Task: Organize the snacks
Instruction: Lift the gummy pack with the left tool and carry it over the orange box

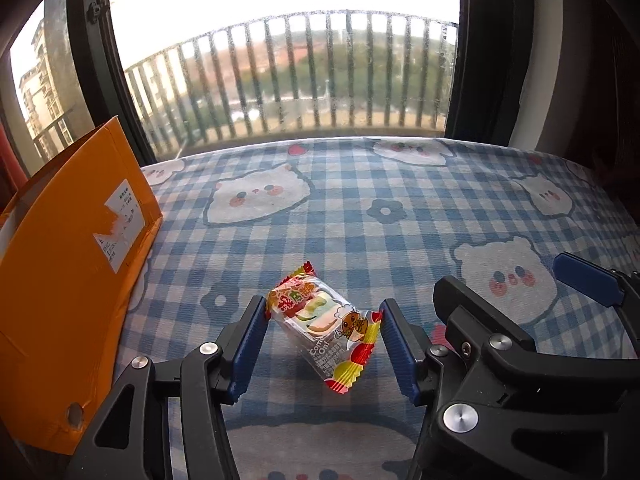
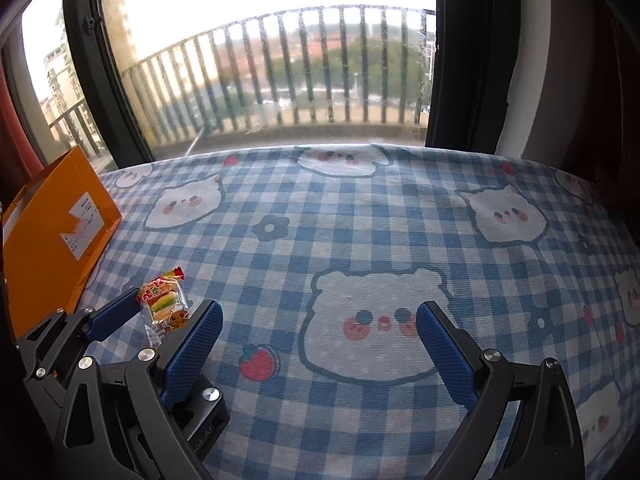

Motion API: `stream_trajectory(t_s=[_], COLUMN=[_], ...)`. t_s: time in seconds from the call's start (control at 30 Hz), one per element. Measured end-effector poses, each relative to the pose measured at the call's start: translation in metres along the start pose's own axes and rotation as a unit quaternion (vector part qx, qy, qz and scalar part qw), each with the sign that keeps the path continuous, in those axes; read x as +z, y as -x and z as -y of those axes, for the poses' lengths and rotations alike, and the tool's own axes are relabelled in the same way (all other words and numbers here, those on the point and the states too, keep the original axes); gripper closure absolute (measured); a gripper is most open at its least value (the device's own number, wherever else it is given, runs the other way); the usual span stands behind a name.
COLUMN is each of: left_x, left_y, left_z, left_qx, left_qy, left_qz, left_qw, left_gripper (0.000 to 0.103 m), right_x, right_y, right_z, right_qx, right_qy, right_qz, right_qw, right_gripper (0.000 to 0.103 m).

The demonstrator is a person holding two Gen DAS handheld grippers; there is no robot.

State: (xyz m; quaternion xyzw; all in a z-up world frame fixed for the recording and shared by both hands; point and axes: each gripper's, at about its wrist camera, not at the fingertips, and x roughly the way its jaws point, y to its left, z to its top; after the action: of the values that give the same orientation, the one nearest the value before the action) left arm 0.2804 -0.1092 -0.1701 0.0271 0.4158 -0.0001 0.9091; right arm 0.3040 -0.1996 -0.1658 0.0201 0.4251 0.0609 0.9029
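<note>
A small clear snack packet [image 1: 320, 320] with red and yellow ends and a burger-shaped sweet inside sits tilted between the blue pads of my left gripper [image 1: 323, 316]. Both pads touch its ends and it hangs just above the checked cloth [image 1: 360, 208]. In the right wrist view the same packet [image 2: 164, 308] shows at the lower left, beside one left-gripper finger [image 2: 116, 316]. My right gripper [image 2: 320, 332] stands open over a bear print with nothing between its pads. It lies close to the right of the left gripper [image 1: 504, 276].
An orange cardboard box [image 1: 60, 260] with a torn white label stands at the table's left edge [image 2: 52, 232]. The blue and white checked cloth covers the whole table up to a window [image 1: 280, 60] with a balcony railing behind it.
</note>
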Motion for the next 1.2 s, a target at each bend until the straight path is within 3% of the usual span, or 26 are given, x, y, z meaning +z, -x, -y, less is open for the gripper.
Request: stream_trajectory(t_s=[0.57, 0.87, 1.2], left_x=[-0.036, -0.033, -0.025], left_y=[0.071, 0.124, 0.171], left_z=[-0.033, -0.050, -0.087], left_qx=[-0.027, -0.052, -0.030], left_qy=[0.007, 0.018, 0.022], left_qz=[0.022, 0.051, 0.096], left_qw=[0.9994, 0.9972, 0.9947], left_gripper=[0.047, 0.047, 0.047], right_x=[-0.035, -0.027, -0.011], right_y=[0.071, 0.121, 0.160], right_z=[-0.042, -0.065, -0.109], right_qx=[0.006, 0.013, 0.029], right_qy=[0.001, 0.011, 0.034], right_qz=[0.026, 0.054, 0.097], right_qw=[1.000, 0.998, 0.994], right_gripper=[0.004, 0.004, 0.003])
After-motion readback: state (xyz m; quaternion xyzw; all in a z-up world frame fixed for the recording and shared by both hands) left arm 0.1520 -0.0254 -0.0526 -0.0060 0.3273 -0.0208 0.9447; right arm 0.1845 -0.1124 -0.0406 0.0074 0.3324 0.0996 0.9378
